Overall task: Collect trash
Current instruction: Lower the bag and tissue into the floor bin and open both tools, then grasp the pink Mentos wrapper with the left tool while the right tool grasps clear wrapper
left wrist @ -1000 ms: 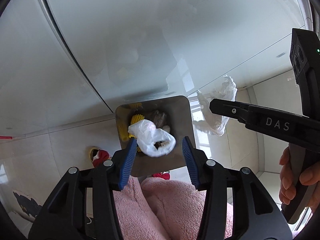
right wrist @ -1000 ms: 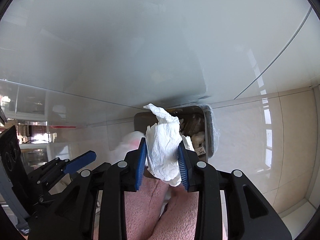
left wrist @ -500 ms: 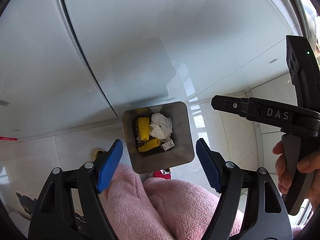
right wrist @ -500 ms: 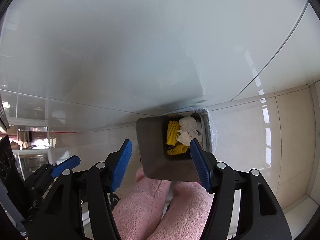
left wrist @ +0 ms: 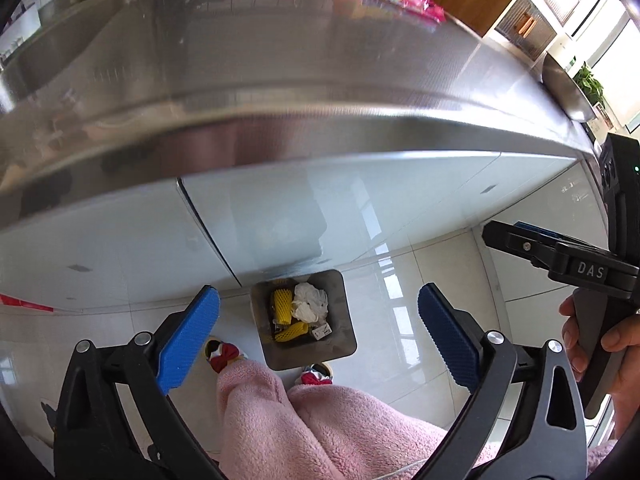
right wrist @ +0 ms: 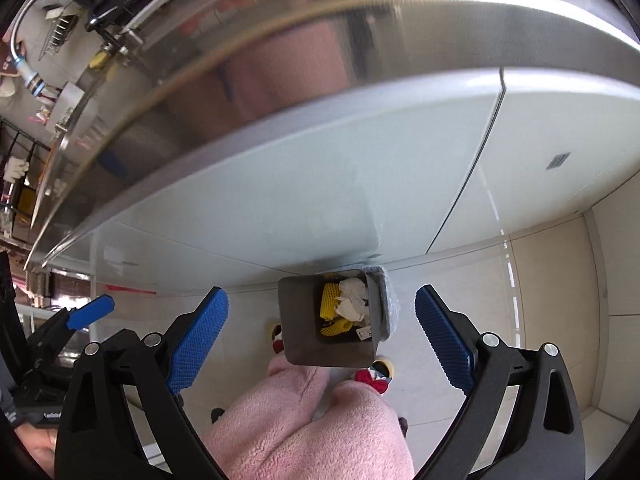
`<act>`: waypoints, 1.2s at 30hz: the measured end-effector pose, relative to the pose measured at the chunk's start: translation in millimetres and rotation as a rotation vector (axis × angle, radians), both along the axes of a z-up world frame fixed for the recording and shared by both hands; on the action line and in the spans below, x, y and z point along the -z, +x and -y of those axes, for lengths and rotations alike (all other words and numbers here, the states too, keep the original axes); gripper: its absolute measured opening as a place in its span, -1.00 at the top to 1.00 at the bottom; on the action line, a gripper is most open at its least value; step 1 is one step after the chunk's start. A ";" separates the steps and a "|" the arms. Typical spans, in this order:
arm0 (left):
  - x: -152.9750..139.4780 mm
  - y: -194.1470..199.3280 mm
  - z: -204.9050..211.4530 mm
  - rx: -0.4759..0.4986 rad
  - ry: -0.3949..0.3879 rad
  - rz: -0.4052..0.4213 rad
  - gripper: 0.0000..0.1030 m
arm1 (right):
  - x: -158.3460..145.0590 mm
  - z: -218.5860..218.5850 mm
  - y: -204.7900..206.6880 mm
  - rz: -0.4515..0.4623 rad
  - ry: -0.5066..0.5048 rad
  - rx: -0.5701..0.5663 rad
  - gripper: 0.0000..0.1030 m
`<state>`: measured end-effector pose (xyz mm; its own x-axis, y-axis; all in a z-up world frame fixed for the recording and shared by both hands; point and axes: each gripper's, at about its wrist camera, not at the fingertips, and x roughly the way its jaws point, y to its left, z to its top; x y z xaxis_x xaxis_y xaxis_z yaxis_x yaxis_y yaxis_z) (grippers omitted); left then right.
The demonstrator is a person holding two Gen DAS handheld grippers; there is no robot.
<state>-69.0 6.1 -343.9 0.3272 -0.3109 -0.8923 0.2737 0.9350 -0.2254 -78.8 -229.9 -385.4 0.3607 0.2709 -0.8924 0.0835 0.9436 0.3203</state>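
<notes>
Both the left claw (left wrist: 318,334) and right claw (right wrist: 322,332), now gaping wide and empty, have lifted toward the tabletop (left wrist: 280,80), their white tissues (left wrist: 309,303) dropped into the bin (left wrist: 340,344), so that load looks collected

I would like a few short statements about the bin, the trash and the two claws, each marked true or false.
1. Both claws are open and hold nothing. True: the left claw and the right claw have their blue pads wide apart.
2. The white crumpled paper lies inside the bin. True.
3. The bin stands on the steel counter. False: it stands on the tiled floor, against the white cabinet front.
4. The yellow foam nets lie on the floor beside the bin. False: they are inside it, next to the paper.
5. The bin is covered by a lid. False: its top is open.
</notes>
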 end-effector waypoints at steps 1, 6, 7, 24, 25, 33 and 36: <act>-10.9 2.5 -0.3 -0.007 -0.007 0.015 -0.84 | -14.9 3.4 -0.5 0.025 -0.011 -0.007 -0.90; -56.4 18.2 -0.9 -0.046 -0.037 0.094 -0.84 | -85.6 20.7 -2.2 0.169 -0.065 -0.007 -0.93; -63.7 22.7 -1.1 -0.049 -0.038 0.109 -0.84 | -96.5 24.9 0.1 0.191 -0.069 -0.005 -0.93; -133.9 136.3 11.0 0.007 -0.046 0.232 -0.84 | -165.3 53.3 84.9 0.350 -0.109 0.090 -0.92; -134.0 144.1 12.4 0.013 -0.046 0.233 -0.84 | -165.6 52.9 92.2 0.352 -0.114 0.094 -0.91; -133.2 201.1 32.3 0.061 -0.058 0.234 -0.84 | -163.2 49.5 147.8 0.342 -0.131 0.120 -0.91; -131.5 221.4 40.5 0.073 -0.064 0.230 -0.84 | -162.3 49.5 167.3 0.338 -0.128 0.128 -0.91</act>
<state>152.4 -34.4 -212.3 0.4938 -0.3949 -0.7747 0.3912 0.8966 -0.2076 88.5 -279.4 -223.0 0.6644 0.0987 -0.7408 0.1134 0.9664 0.2305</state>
